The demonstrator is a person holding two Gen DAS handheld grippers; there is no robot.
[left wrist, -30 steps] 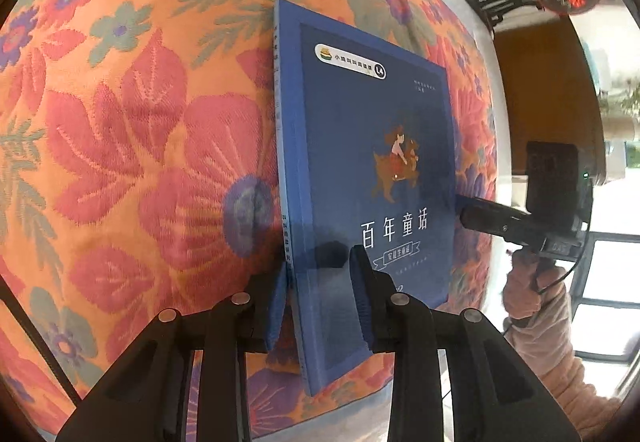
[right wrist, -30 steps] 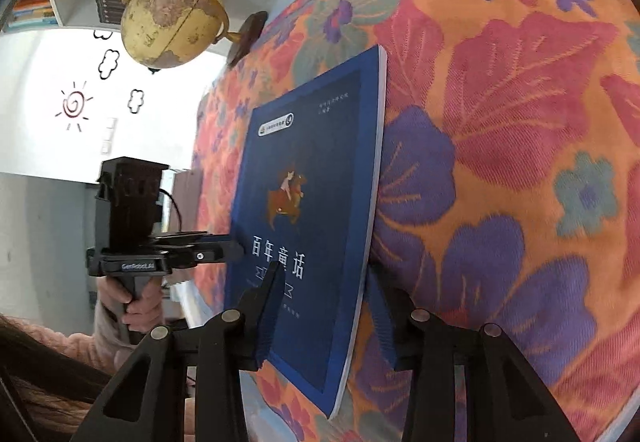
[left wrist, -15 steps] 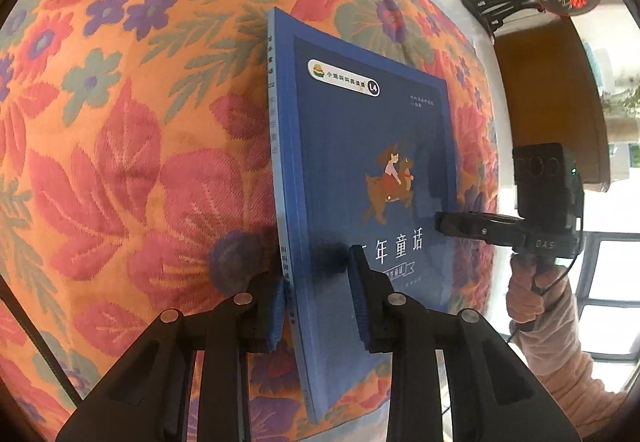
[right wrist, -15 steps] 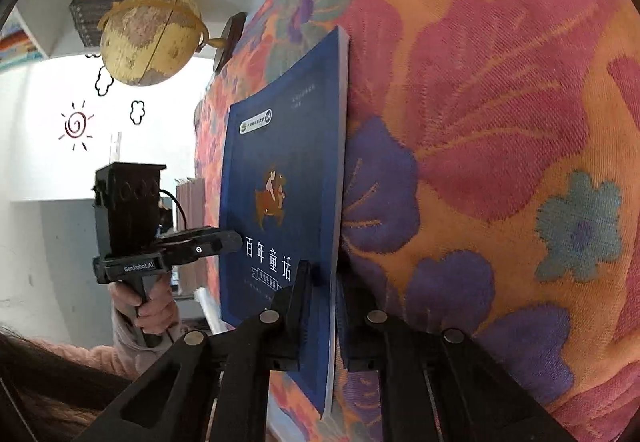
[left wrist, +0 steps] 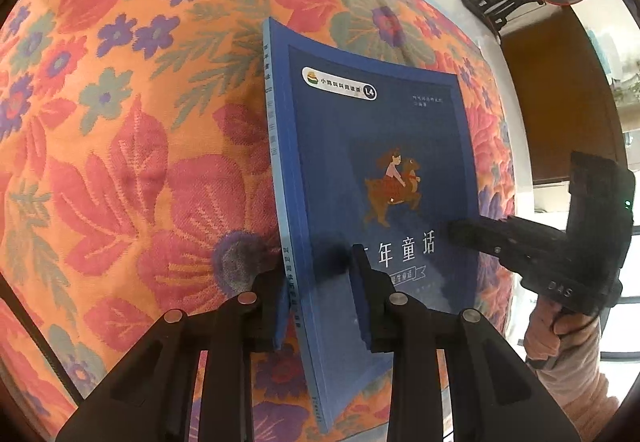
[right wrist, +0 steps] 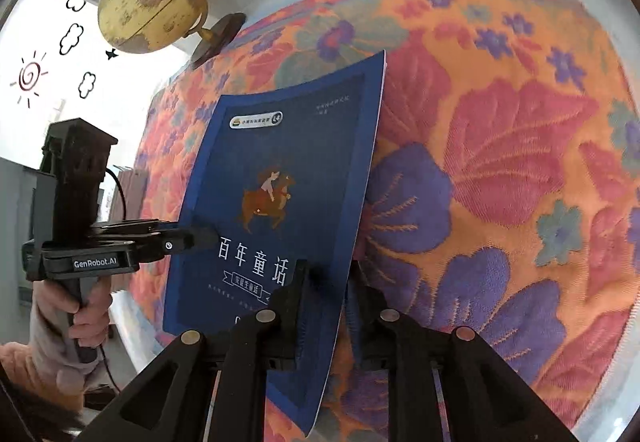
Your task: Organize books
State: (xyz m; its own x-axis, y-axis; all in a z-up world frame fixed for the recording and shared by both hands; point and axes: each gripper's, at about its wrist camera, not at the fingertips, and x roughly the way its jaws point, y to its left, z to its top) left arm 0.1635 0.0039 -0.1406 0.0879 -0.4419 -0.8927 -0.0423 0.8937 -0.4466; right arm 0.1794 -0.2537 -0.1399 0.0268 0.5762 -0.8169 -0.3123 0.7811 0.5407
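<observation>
Clamped between the pads of the left gripper (left wrist: 320, 282) is the spine edge of the blue book (left wrist: 380, 146), one pad set against the back and the other pressed on the front cover just under the white title characters. The grasp is firm, and the book is held on edge, rising away from the fingertips with its cover slightly bowed.

On the opposite side, the open page edge of the book is taken between the pads of the right gripper (right wrist: 330, 282). Its jaws have just been eased apart a little after closing, yet the edge is seen between them with a pad against each face, so the book is gripped there too.

Beyond and beneath the fingers, a floral cloth (left wrist: 120, 162) in orange, red and purple is spread, and the book is lifted off it. Beside the right fingers, the left gripper's handle is wrapped by a hand (right wrist: 88, 314) in a pale sleeve. Far past the fingertips, a globe (right wrist: 152, 2) is seen at the cloth's far edge
</observation>
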